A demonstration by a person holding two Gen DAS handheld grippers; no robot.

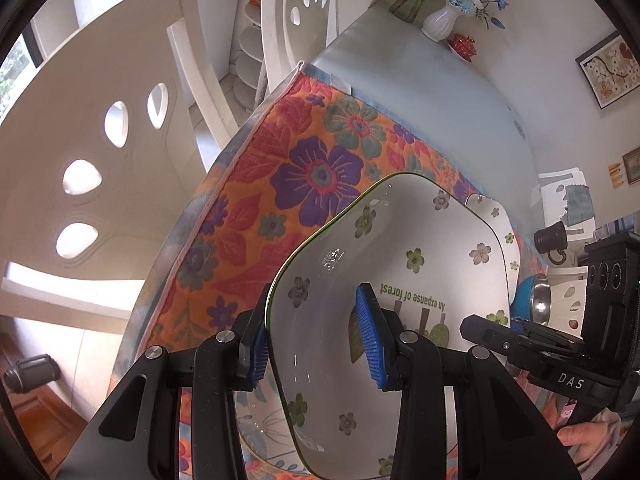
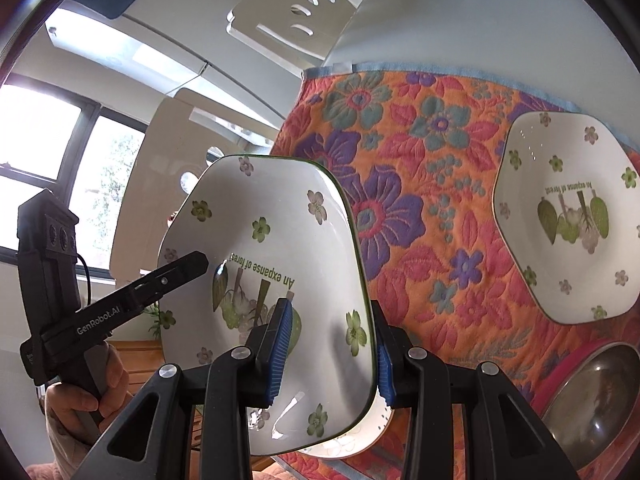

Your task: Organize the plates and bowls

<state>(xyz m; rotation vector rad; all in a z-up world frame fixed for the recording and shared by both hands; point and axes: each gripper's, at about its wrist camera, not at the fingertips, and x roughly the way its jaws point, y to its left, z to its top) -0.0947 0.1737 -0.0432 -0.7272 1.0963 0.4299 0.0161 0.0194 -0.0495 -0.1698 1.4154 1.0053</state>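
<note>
A white hexagonal plate with green flowers and the words "An expanse of forest" (image 1: pixel 400 264) is held tilted above the floral cloth. My left gripper (image 1: pixel 316 340) is shut on its rim, one blue pad inside and one outside. My right gripper (image 2: pixel 332 356) is shut on the opposite rim of the same plate (image 2: pixel 272 248). The right gripper's body (image 1: pixel 560 364) shows at the right of the left wrist view, the left one's (image 2: pixel 120 304) at the left of the right wrist view. A second matching plate (image 2: pixel 568 216) lies flat on the cloth at the right. Another white dish (image 2: pixel 360 436) lies under the held plate.
The table has an orange floral cloth (image 1: pixel 280 168) over a grey top. White chairs (image 1: pixel 100 160) stand along its left side. A white vase of flowers (image 1: pixel 440 20) and a red cup (image 1: pixel 464 44) stand at the far end. A metal bowl with a red rim (image 2: pixel 592 400) sits at the near right.
</note>
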